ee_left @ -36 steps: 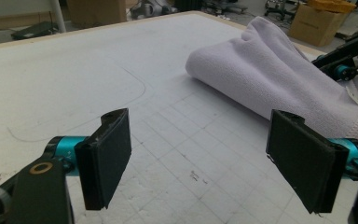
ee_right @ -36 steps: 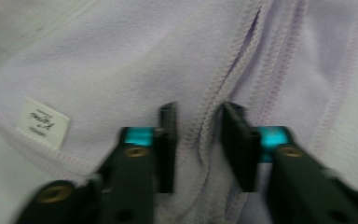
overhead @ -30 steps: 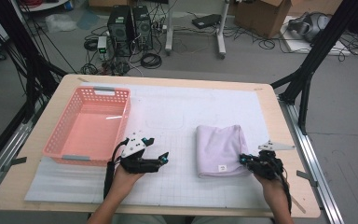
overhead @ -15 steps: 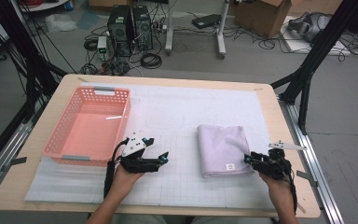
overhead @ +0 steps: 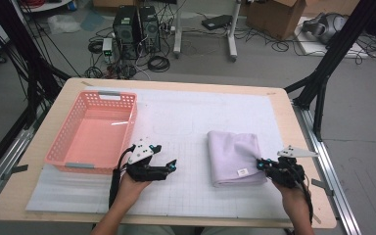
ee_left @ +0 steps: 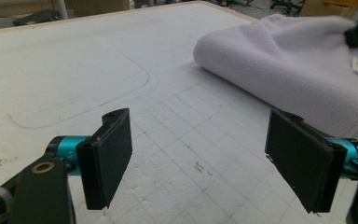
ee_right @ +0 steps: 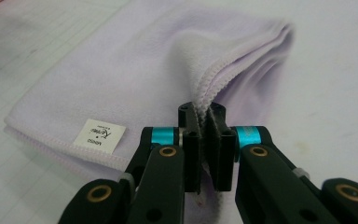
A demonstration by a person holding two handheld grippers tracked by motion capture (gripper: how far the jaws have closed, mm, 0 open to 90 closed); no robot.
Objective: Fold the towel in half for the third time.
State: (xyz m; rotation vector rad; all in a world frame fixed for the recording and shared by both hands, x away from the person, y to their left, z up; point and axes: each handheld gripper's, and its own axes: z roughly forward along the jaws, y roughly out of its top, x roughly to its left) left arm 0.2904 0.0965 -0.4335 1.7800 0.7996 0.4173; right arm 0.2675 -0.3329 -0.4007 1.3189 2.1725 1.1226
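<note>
Towel (overhead: 235,157) lies folded on the white mat (overhead: 186,122), right of centre, its near right corner pinched in the right gripper (overhead: 263,164). A second ago that gripper sat at the towel's right edge with the corner flat; now the corner is lifted slightly and the towel has slid a little toward the right edge of the table. Judgement: a grasp is made and a drag or unfold is starting.

Right gripper view, nearest: the jaws stand almost closed with only the stitched hem (ee_right: 205,95) of the cloth between them, and a ridge of fabric rises from that hem. A white label (ee_right: 99,134) sits on the top layer just left of the jaws. How many layers are caught I cannot tell; it may be one.

Left gripper (overhead: 169,166) has not moved over the last second. Its own view shows the jaws wide apart and holding nothing, above bare gridded mat, with the towel's rounded fold beyond them.

High view adds what neither gripper view gives: the pink basket (overhead: 94,132) at the left side, well apart from the towel, and the left gripper just beside its near right corner.
</note>
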